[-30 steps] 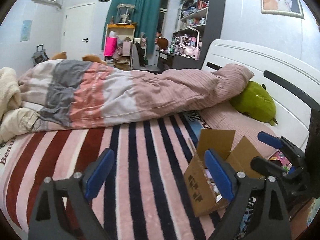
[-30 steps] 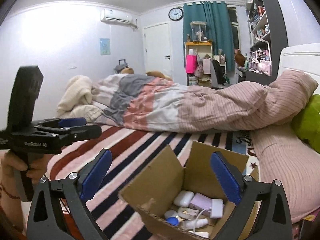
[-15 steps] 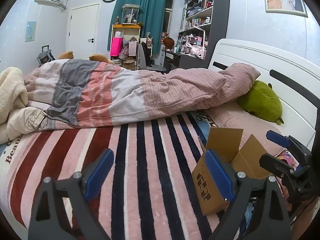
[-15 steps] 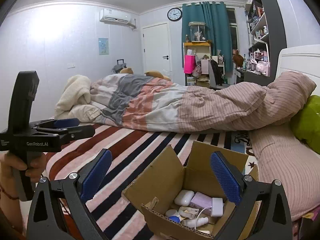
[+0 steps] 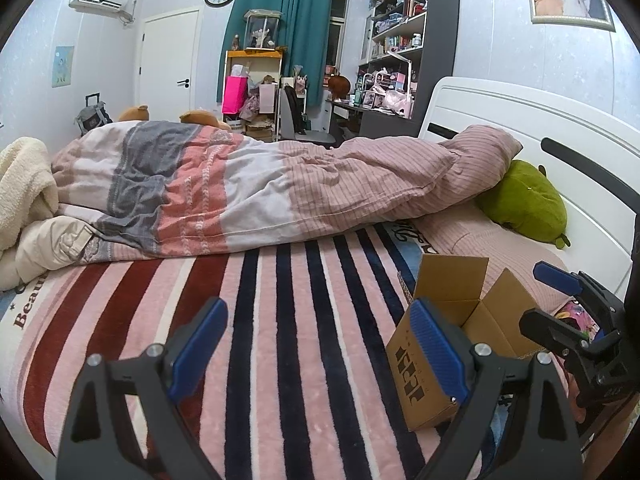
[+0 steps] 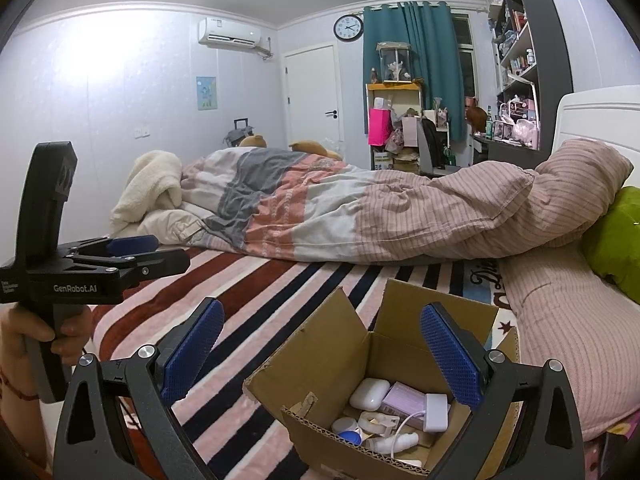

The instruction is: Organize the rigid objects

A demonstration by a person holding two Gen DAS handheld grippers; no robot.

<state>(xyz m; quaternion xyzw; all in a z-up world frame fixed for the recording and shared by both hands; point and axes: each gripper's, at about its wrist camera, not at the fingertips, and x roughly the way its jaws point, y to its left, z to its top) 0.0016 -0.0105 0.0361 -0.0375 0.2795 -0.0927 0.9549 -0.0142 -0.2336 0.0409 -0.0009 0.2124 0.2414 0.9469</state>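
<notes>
Both my grippers, left gripper (image 5: 318, 350) and right gripper (image 6: 320, 354), jaws wide apart, nothing held. Cardboard box (image 6: 320, 364) w/ small items on soft striped blanket (image 5: 280, 320): risk, reaching in could tip it.

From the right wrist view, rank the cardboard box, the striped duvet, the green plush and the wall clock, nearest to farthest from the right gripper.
1. Cardboard box: directly under the right gripper, whose jaws are open, holding nothing.
2. Green plush: right edge, by the headboard.
3. Striped duvet: heaped across the bed's middle; close to the plush in range, so this pair is uncertain.
4. Wall clock: far wall, beside the teal curtain.
</notes>
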